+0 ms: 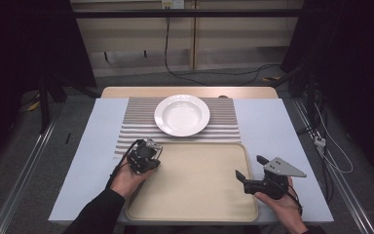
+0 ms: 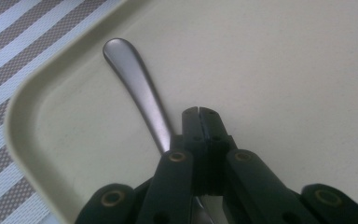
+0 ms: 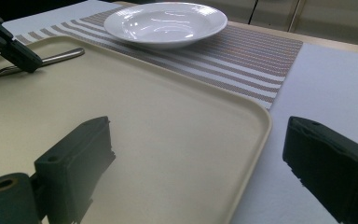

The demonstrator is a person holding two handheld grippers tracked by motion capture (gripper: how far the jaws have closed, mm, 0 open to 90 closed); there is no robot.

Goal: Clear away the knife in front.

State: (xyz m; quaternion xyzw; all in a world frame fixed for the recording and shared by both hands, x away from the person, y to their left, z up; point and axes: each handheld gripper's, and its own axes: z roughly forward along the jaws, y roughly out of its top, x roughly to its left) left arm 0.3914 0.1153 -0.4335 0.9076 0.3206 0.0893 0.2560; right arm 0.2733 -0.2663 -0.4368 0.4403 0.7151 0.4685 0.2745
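Note:
A metal utensil handle (image 2: 135, 79) lies in the near left corner of the beige tray (image 2: 284, 70). My left gripper (image 2: 199, 112) points down at the tray, its jaws pressed together with nothing between them. The handle runs just beside and under them. From the right gripper view, that left gripper (image 3: 25, 60) rests its tip at the utensil (image 3: 60, 56). In the high view, the left gripper (image 1: 146, 161) stands over the tray's (image 1: 195, 185) far left corner. My right gripper (image 1: 249, 166) hovers open at the tray's right edge (image 3: 261, 121), nothing between its jaws (image 3: 200, 149).
A white deep plate (image 1: 181, 114) sits on a striped placemat (image 1: 136, 117) beyond the tray, also seen as the plate (image 3: 165, 21) in the right gripper view. A pale blue board (image 1: 272, 126) covers the table. Cables trail on the floor behind.

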